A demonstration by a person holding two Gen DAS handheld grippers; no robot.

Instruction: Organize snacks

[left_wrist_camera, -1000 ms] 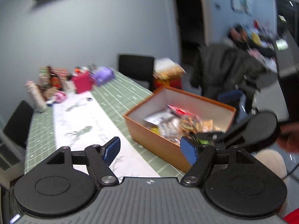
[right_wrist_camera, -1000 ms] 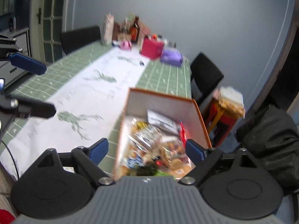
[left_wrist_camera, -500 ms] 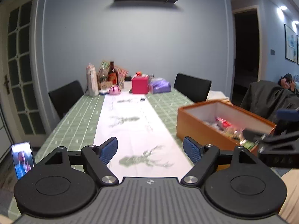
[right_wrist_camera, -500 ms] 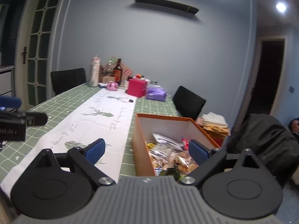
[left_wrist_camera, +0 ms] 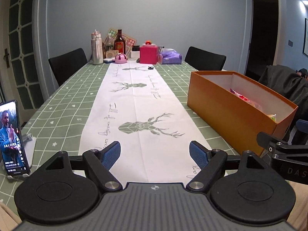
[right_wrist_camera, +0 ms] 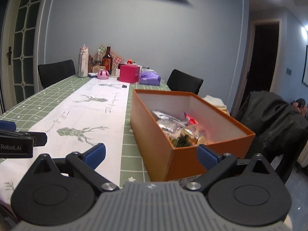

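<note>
An open orange box (right_wrist_camera: 154, 134) stands on the right side of the table, with several wrapped snacks (right_wrist_camera: 179, 129) piled in its near half. It also shows in the left wrist view (left_wrist_camera: 227, 104). My left gripper (left_wrist_camera: 155, 155) is open and empty, low over the near end of the white table runner (left_wrist_camera: 134, 104), left of the box. My right gripper (right_wrist_camera: 151, 154) is open and empty, just in front of the box's near corner. Part of the right gripper's body shows at the right edge of the left wrist view.
A phone (left_wrist_camera: 11, 136) on a stand plays a video at the table's near left edge. Bottles, a pink box (left_wrist_camera: 148, 54) and a purple pack (left_wrist_camera: 170, 57) stand at the far end. Black chairs (left_wrist_camera: 67, 65) flank the table. A dark jacket (right_wrist_camera: 273, 119) hangs at the right.
Both grippers have pulled back from above the box and levelled out. The left one swung left to face down the table. Both stay open and empty.
</note>
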